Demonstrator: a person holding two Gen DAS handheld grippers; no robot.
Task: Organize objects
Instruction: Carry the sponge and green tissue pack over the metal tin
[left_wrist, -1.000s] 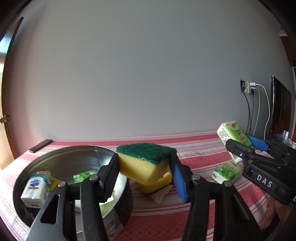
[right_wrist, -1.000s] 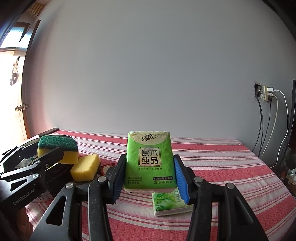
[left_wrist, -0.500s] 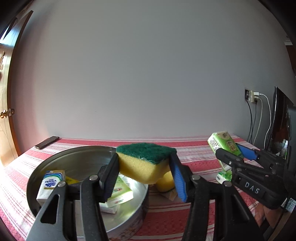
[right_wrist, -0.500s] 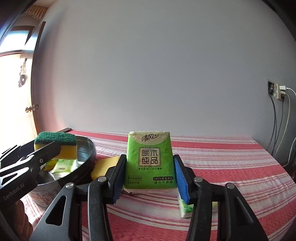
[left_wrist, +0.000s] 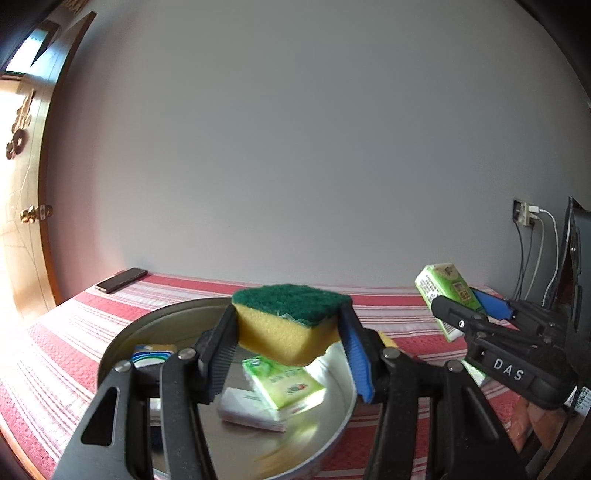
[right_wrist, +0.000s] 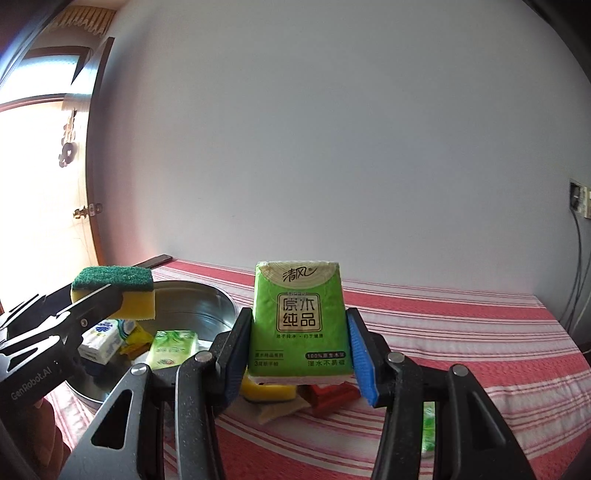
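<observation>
Left gripper (left_wrist: 288, 354): jaws partway apart, pinching the sponge (left_wrist: 290, 323) by its two ends.
Right gripper (right_wrist: 299, 354): jaws partway apart, clamping the tissue pack (right_wrist: 300, 319) by its side edges.
Sponge: hanging above the metal pan (left_wrist: 334, 435), green scrub side facing up, long axis running jaw to jaw.
Tissue pack: standing upright in the air over the striped tablecloth (right_wrist: 461, 332), printed face looking at the camera.
In the pan: smaller tissue packs (left_wrist: 282, 382) lying flat under the sponge.
Under the right gripper: a second yellow sponge (right_wrist: 267, 393) and a red packet (right_wrist: 332, 397) sitting on the cloth beside the pan.
</observation>
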